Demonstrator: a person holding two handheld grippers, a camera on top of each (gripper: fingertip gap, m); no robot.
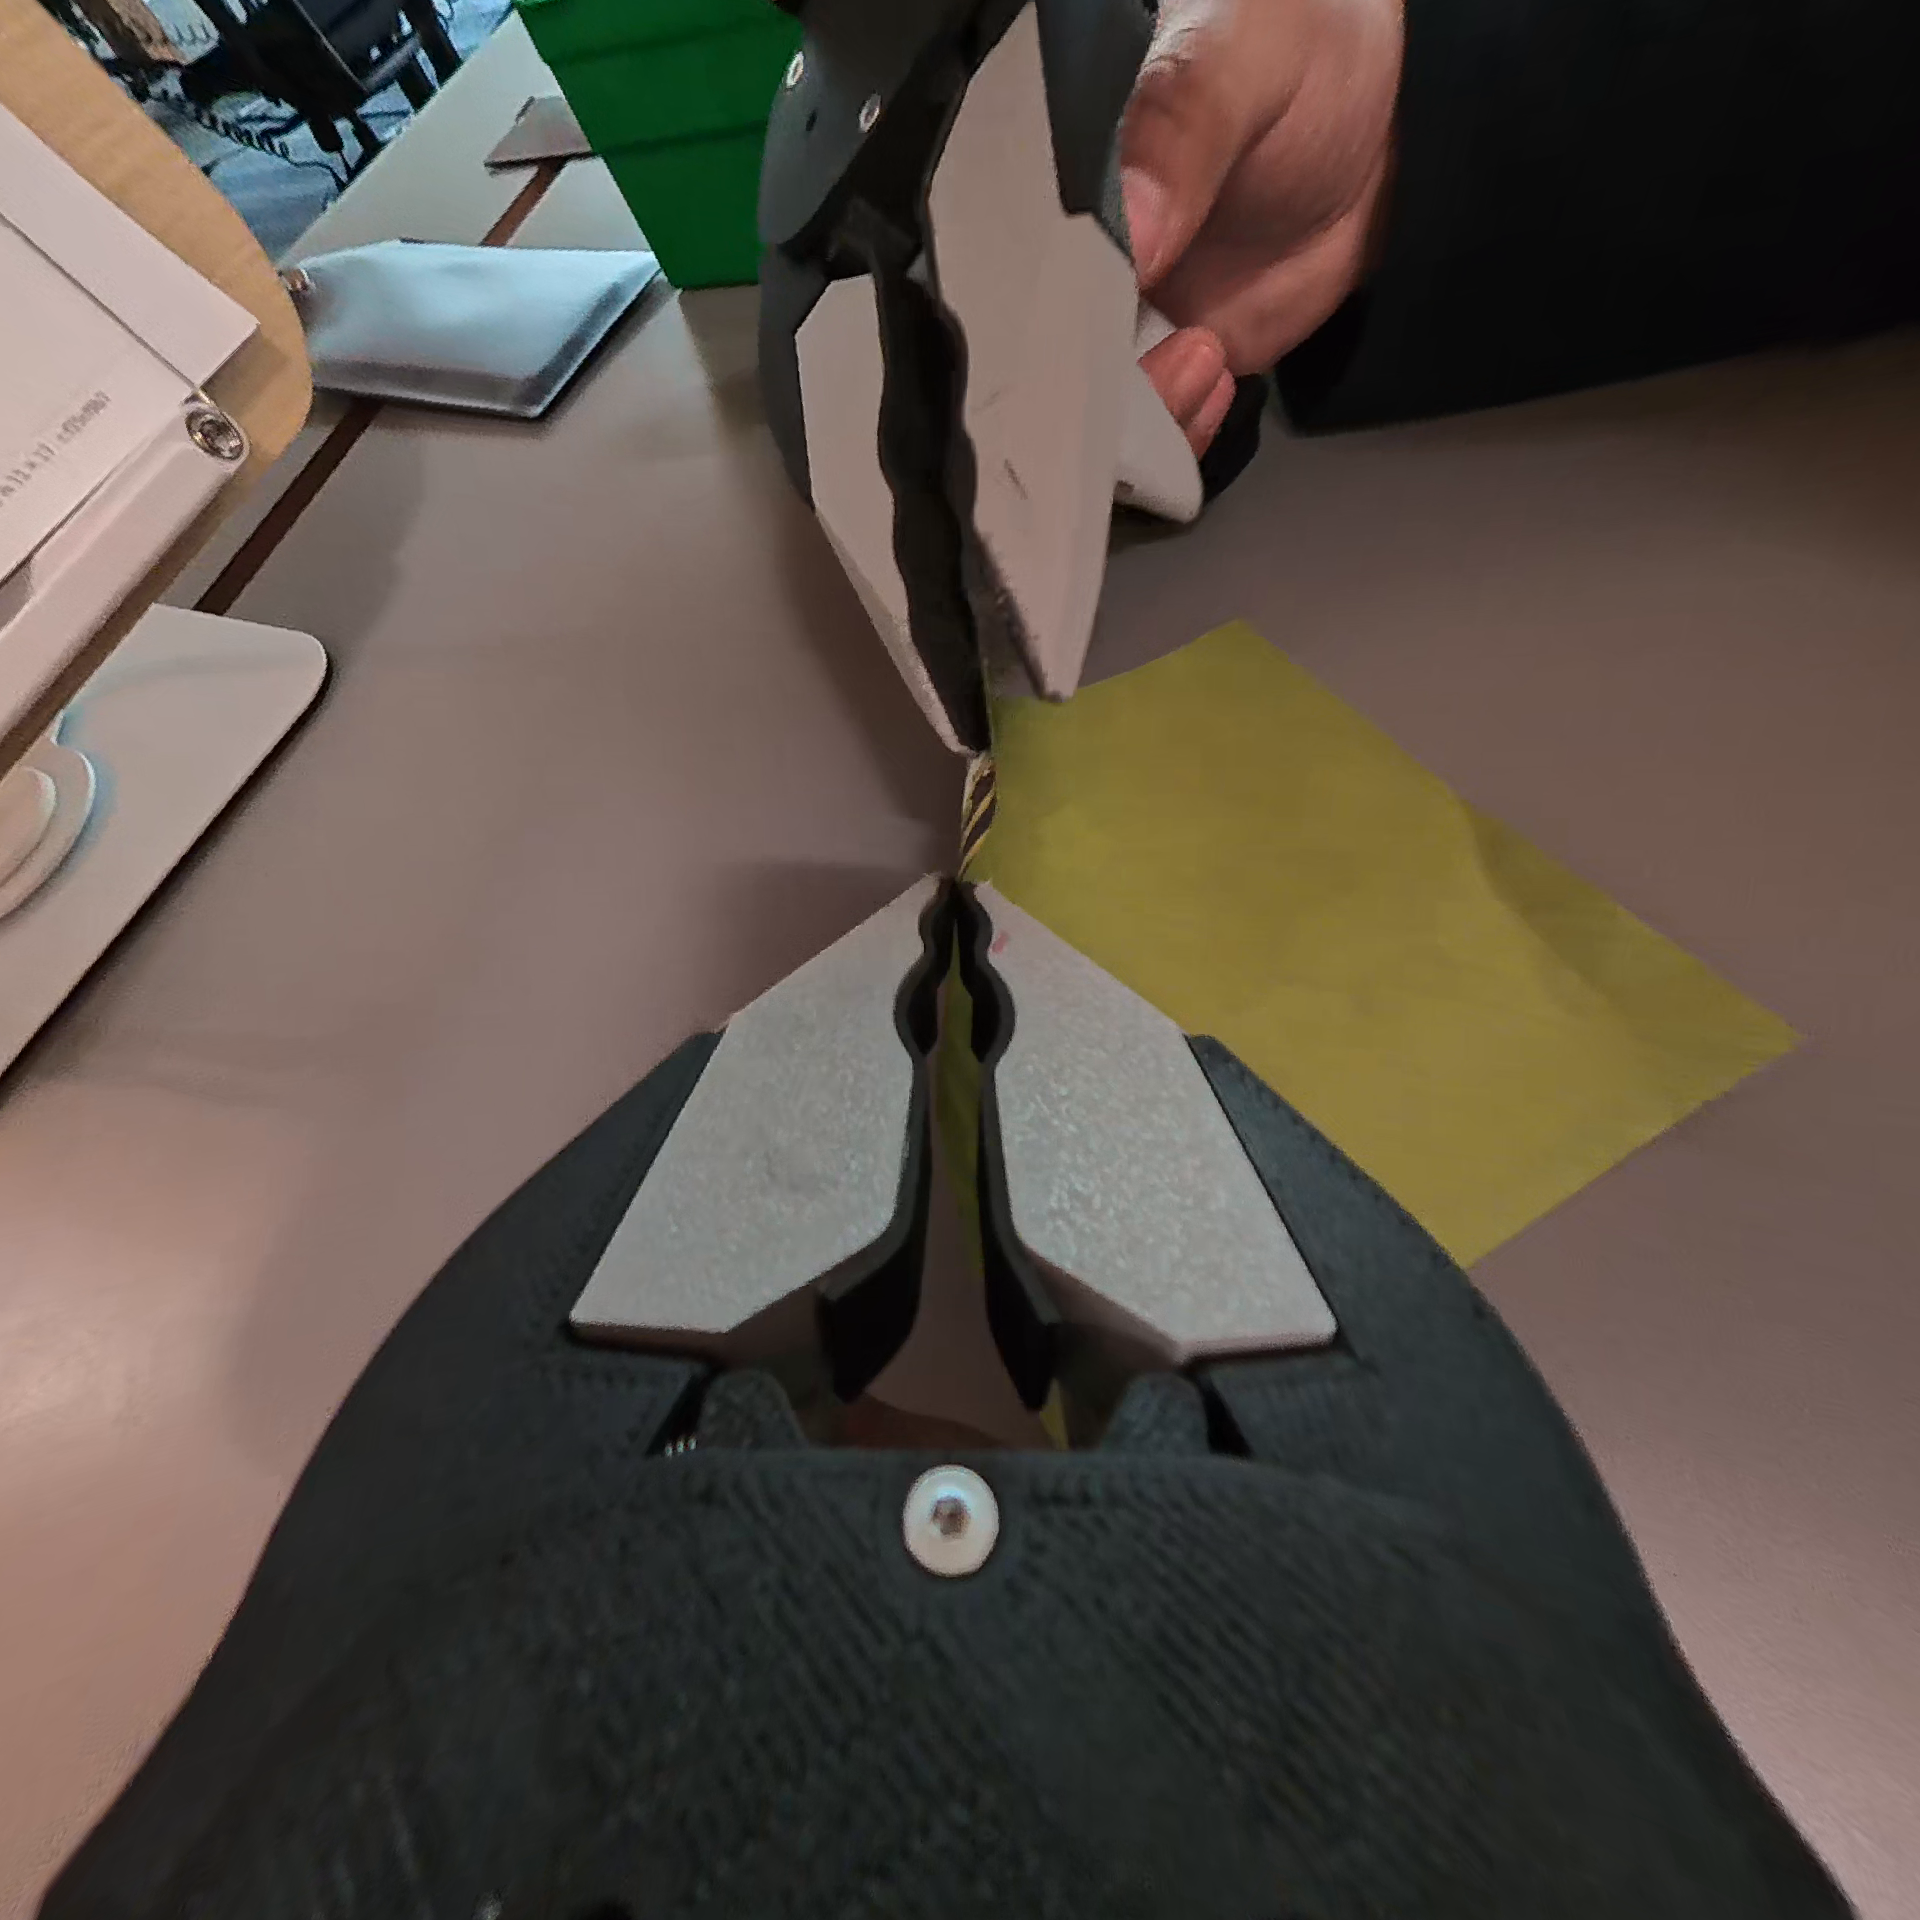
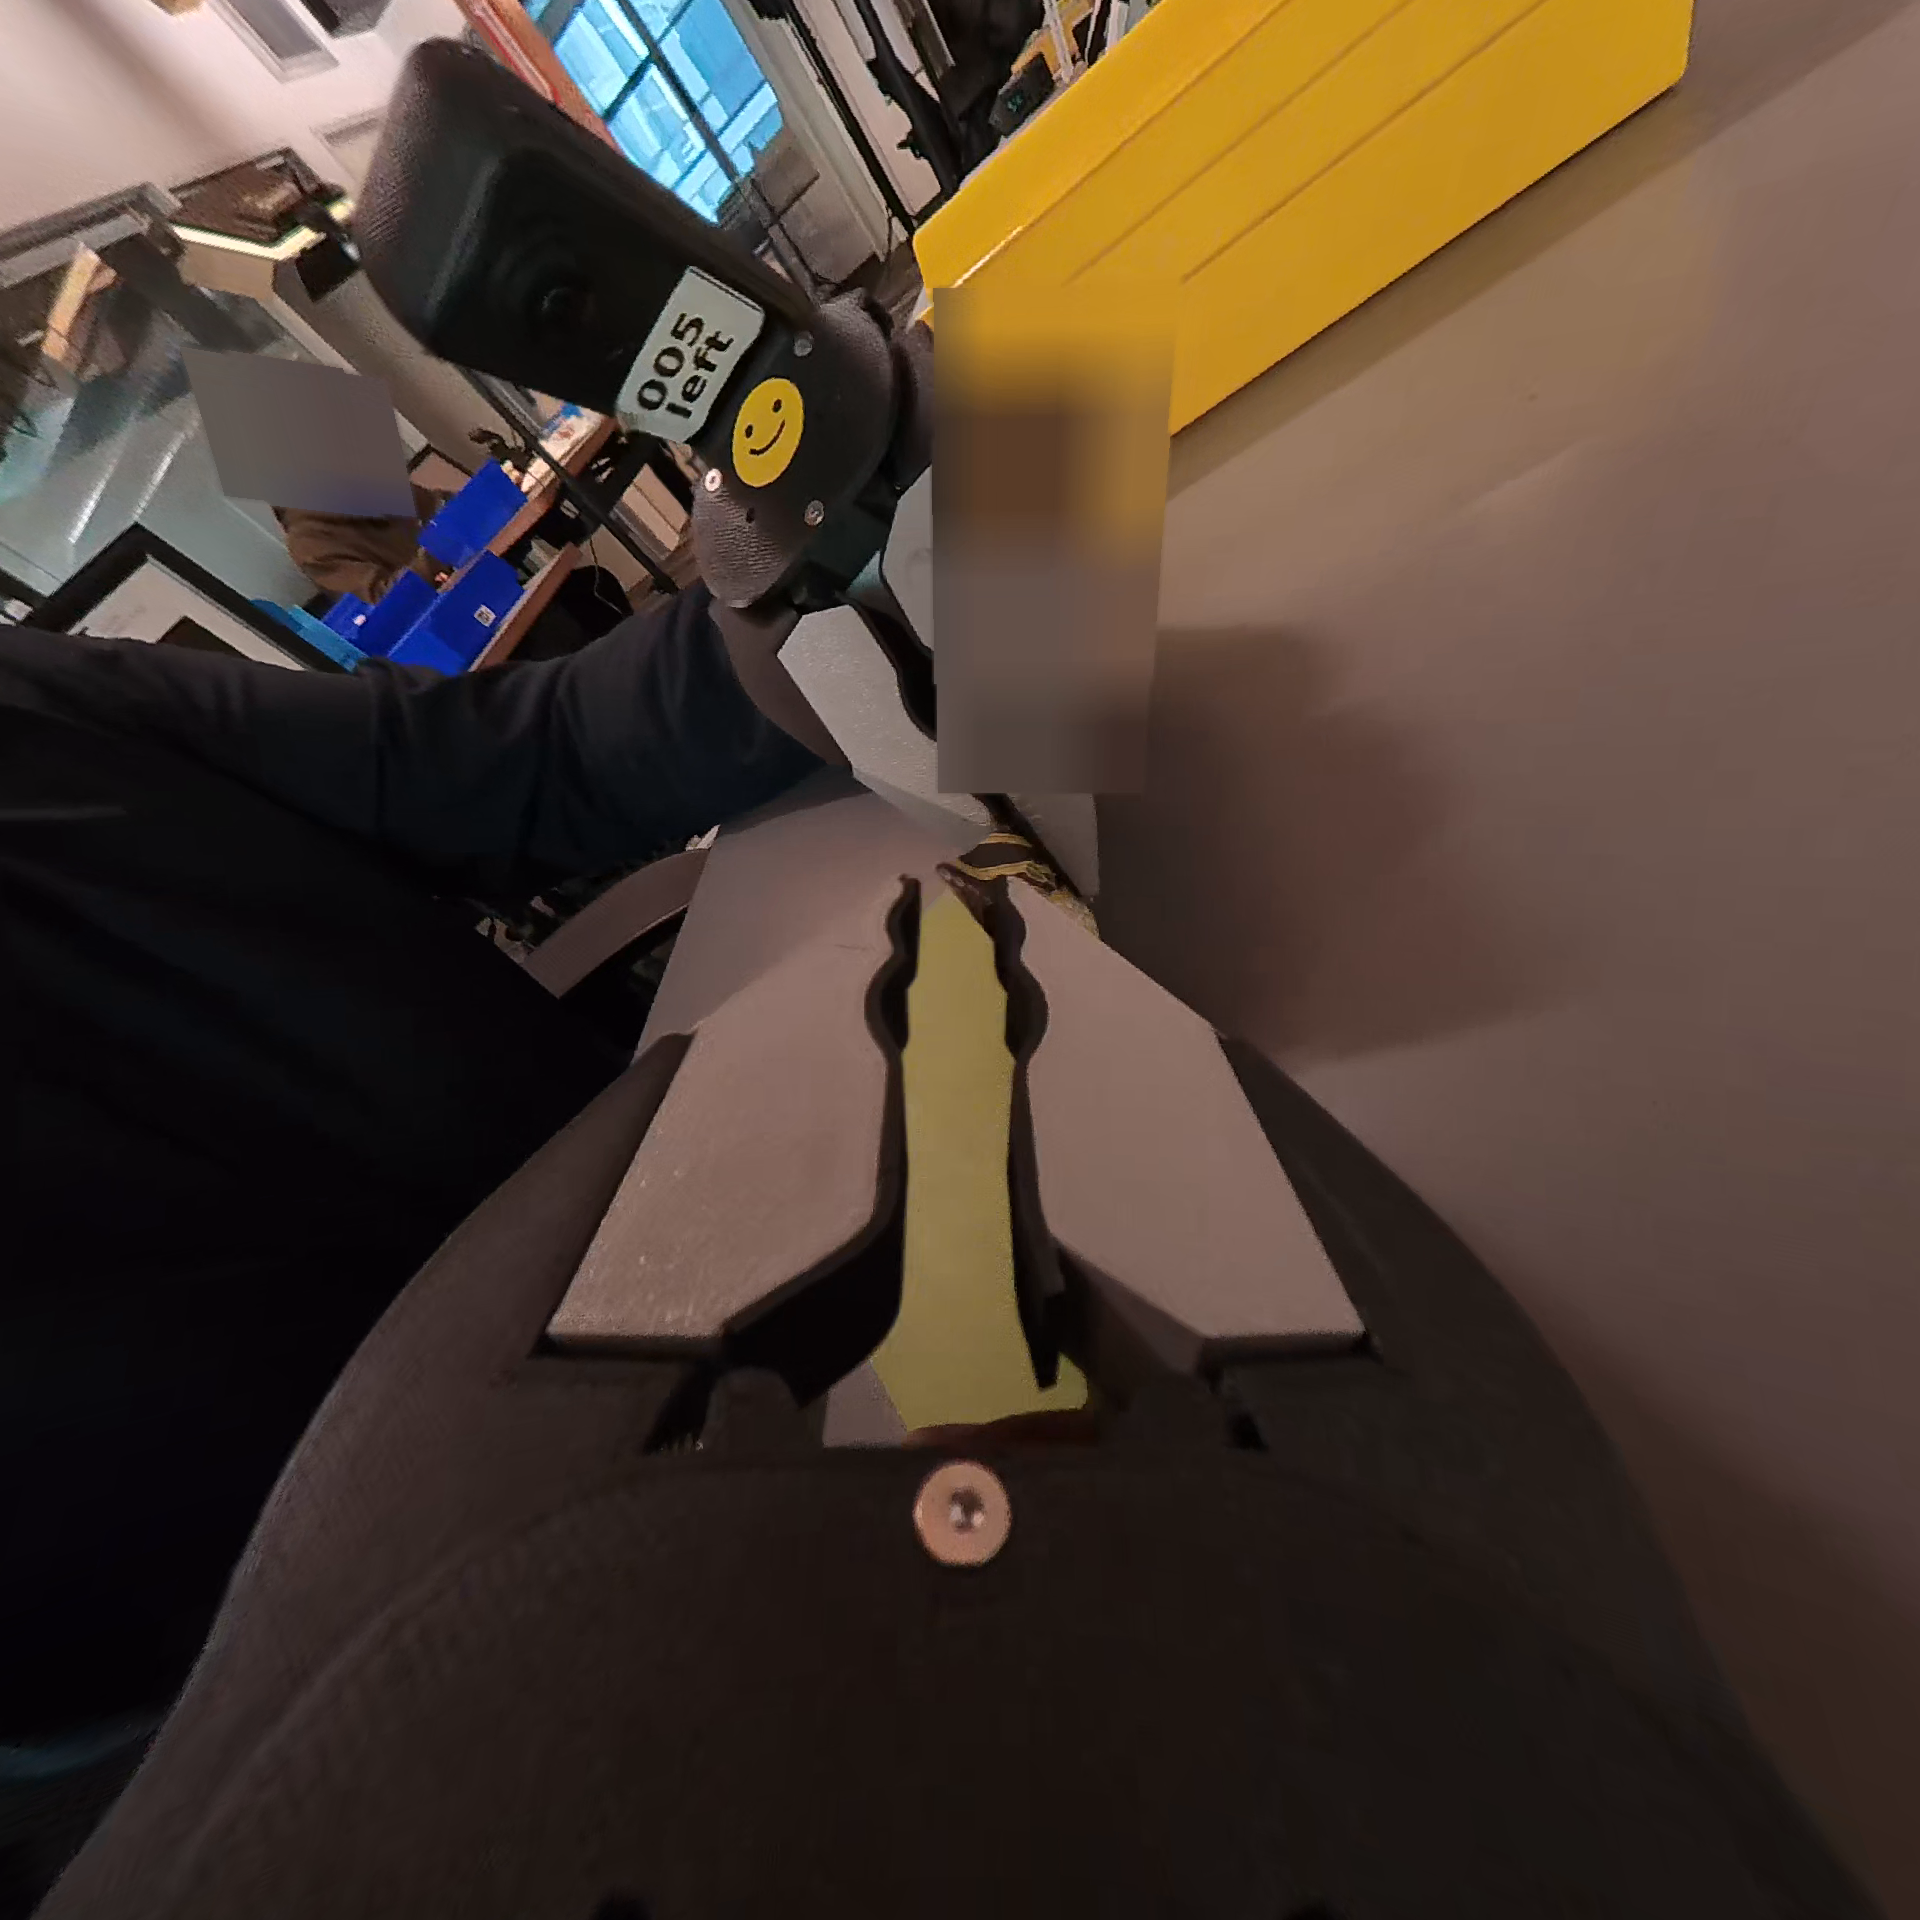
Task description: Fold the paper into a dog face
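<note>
Left wrist view: my left gripper (image 1: 954,891) fills the lower half, its grey fingers (image 1: 758,1164) drawn together at the tips, clamped on a striped yellow-and-black edge of the flat yellow-green paper sheet (image 1: 1351,956); the pinched part is too small to read clearly; the sheet lies on the dull brown table (image 1: 520,727), spreading to the right of my tips; my right gripper (image 1: 982,727) comes down from above, tips closed on that same striped edge, held by a hand (image 1: 1247,208) with a dark sleeve cut off at the frame; a green plastic bin (image 1: 665,135) stands behind, top cropped, contents unseen; a grey pouch (image 1: 468,322) lies left of it.

Right wrist view: my right gripper (image 2: 961,883) shows a narrow gap lower down, paper (image 2: 956,1195) visible through it; whether the tips grip here I cannot tell; my left gripper (image 2: 997,831) opposite is partly under a mosaic patch; a yellow box (image 2: 1299,177) sits beyond, interior hidden.
</note>
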